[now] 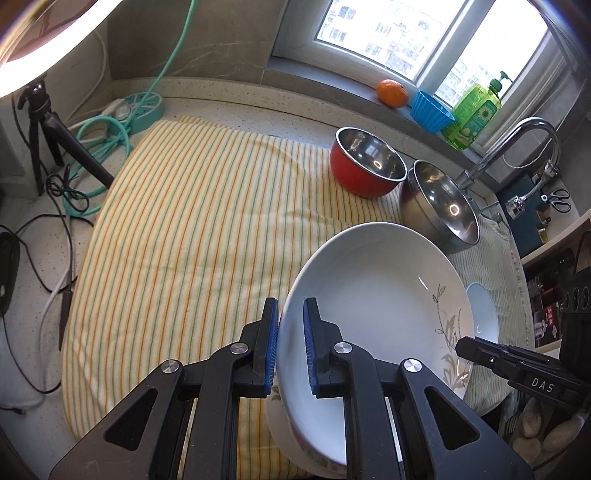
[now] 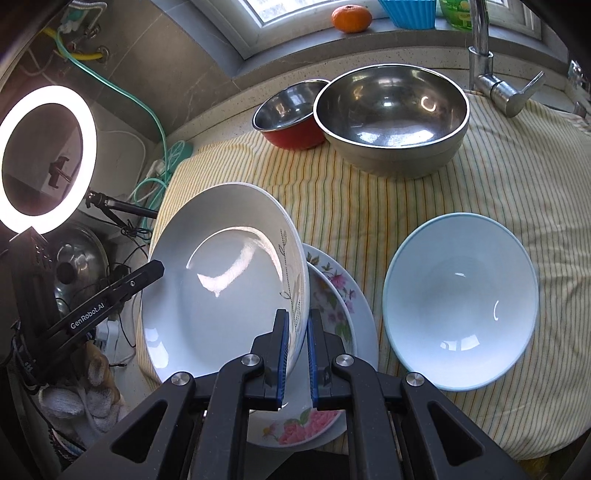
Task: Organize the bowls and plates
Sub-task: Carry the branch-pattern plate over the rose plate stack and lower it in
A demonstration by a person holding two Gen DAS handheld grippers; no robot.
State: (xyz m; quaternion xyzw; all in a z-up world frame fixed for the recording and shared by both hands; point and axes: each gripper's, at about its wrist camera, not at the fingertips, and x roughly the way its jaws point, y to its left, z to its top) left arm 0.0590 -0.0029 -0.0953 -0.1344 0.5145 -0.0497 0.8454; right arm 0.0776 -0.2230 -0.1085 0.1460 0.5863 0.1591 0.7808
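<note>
While both tongs (image 1: 290,345) (image 2: 297,354) pinch the white plate's (image 2: 221,295) rim, a floral plate (image 2: 332,295) lies beneath.

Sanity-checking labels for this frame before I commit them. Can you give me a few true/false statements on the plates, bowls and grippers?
1. Both grippers grip the same white plate, the left gripper and the right gripper on opposite rims. True.
2. The held plate lies flat on the striped cloth. False: it is tilted, lifted above a floral plate.
3. The light blue bowl is stacked inside the steel bowl. False: it sits alone on the cloth, nearer the camera.
4. The red bowl stands beside the steel bowl. True.
5. An orange sits on the windowsill. True.
</note>
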